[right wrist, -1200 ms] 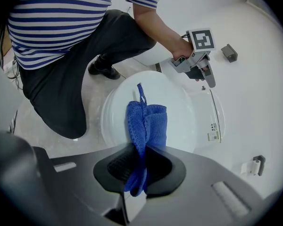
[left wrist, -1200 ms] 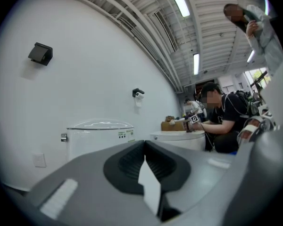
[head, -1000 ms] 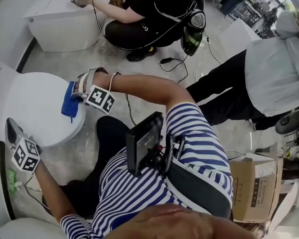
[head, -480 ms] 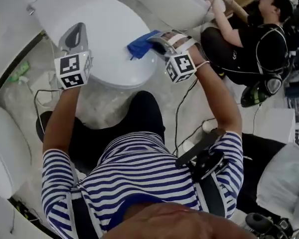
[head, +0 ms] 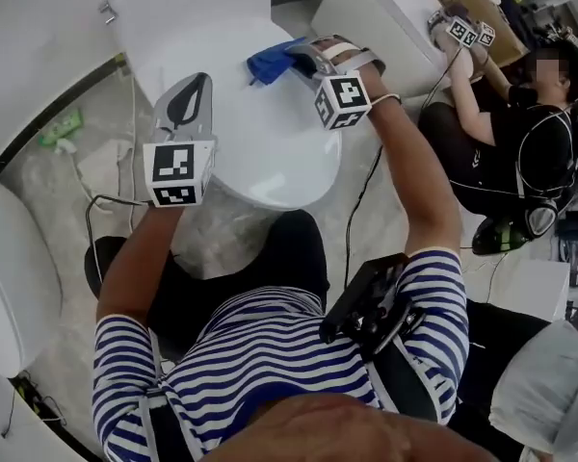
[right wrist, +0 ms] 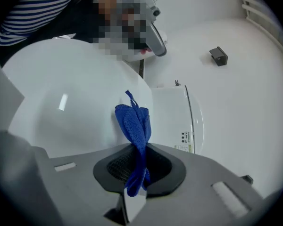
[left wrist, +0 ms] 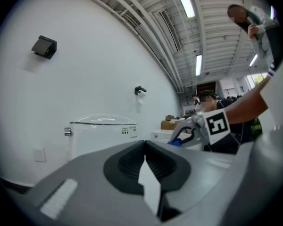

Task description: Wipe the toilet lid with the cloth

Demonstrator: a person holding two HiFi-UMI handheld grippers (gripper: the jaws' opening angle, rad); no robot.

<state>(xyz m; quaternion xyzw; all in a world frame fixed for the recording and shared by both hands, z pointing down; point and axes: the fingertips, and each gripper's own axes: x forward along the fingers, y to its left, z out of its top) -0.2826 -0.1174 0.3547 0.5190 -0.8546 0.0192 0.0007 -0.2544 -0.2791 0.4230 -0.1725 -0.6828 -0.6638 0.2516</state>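
White wall and cistern (left wrist: 101, 138) fill my left gripper view; only the head view shows the toilet lid (head: 270, 152) from above. On my left gripper (left wrist: 146, 166) the jaws are closed, nothing between. On my right gripper (right wrist: 137, 173) they pinch the blue cloth (right wrist: 134, 124), over the lid's rear part.

right gripper (head: 297, 60) with cloth (head: 268, 64) shifted along toilet lid (head: 265, 138), side rim toward tank (head: 193, 8) — view swung round
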